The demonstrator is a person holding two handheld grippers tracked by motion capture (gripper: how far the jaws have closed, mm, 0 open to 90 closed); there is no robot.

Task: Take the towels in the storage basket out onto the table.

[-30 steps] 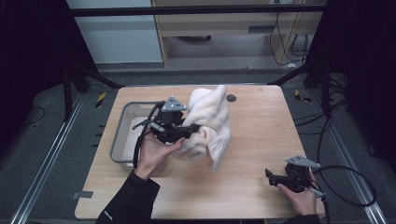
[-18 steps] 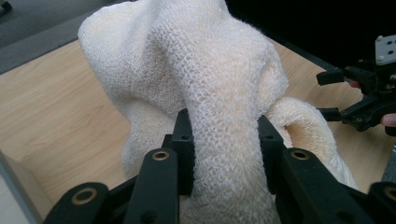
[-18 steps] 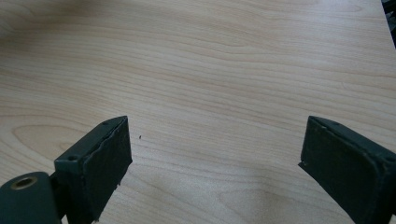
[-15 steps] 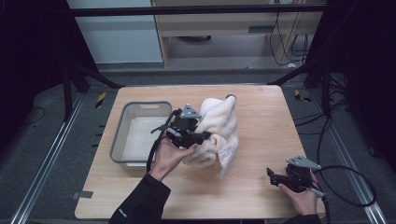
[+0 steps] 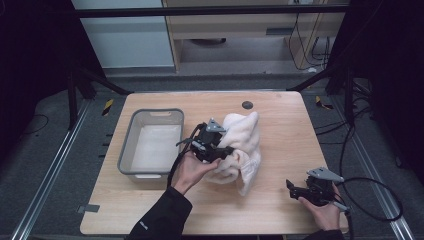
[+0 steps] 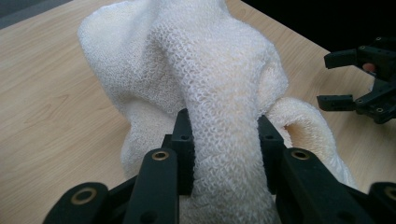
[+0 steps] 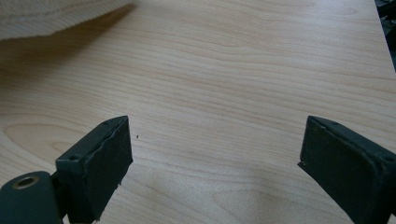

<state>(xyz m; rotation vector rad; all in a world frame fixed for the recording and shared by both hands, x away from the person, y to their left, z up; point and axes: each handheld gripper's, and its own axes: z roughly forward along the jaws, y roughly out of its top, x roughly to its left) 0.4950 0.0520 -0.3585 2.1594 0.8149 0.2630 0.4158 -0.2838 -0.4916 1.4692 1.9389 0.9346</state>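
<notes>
**Left gripper clamped on a towel at mid-frame**

The left gripper (image 5: 223, 151) was clamped on a fold of the cream towel (image 5: 243, 142), which sat bunched at the centre of the frame on the wooden surface (image 5: 280, 115). A grey bin (image 5: 127, 150) stood just left of it. The right gripper (image 5: 294, 188) rested at the lower right, jaws spread apart over bare wood, well apart from the towel.

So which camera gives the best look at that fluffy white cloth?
The left gripper view: the white cloth is close up, its knit clear, pinched between the left gripper jaws. The high view shows the whole bundle beside the grey bin. The right gripper view catches an edge.
</notes>
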